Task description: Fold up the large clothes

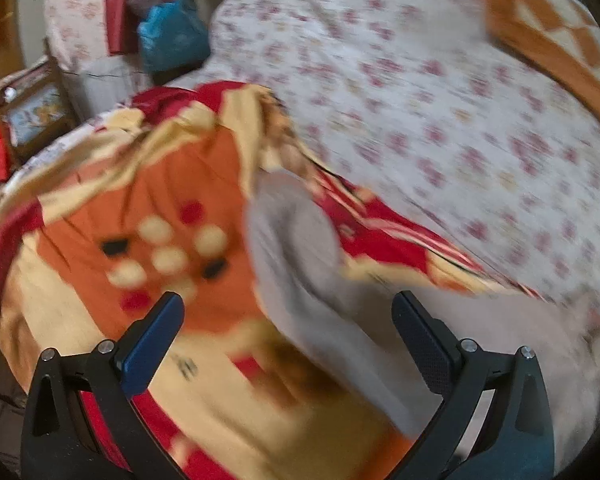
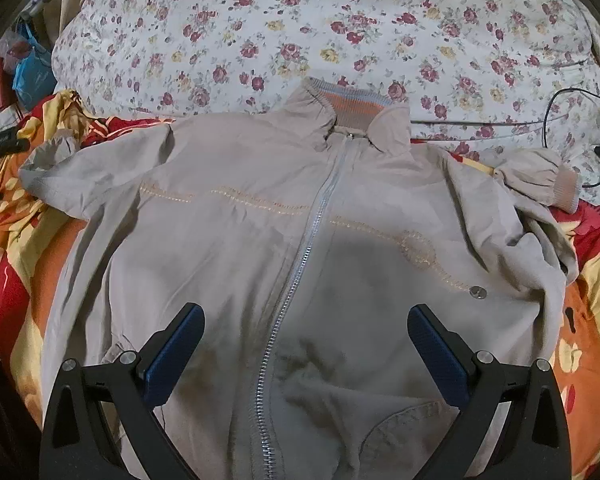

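A beige zip-up jacket (image 2: pixel 260 240) lies spread face up on a red, orange and yellow blanket (image 2: pixel 12 272), collar at the far side and zipper closed. Its left sleeve (image 2: pixel 56 164) and right sleeve (image 2: pixel 536 176) lie bent at its sides. My right gripper (image 2: pixel 306 320) is open and empty, hovering over the jacket's lower front astride the zipper. My left gripper (image 1: pixel 288 308) is open and empty over the blanket (image 1: pixel 140 220), with the jacket's sleeve (image 1: pixel 296 240) just ahead between the fingers. The left wrist view is blurred.
A floral bedsheet (image 2: pixel 340 32) covers the bed beyond the jacket. A black cable (image 2: pixel 572 120) lies at the far right. A blue plastic bag (image 1: pixel 168 36) and clutter sit beside the bed on the left. An orange checked blanket (image 1: pixel 548 28) lies at the far right corner.
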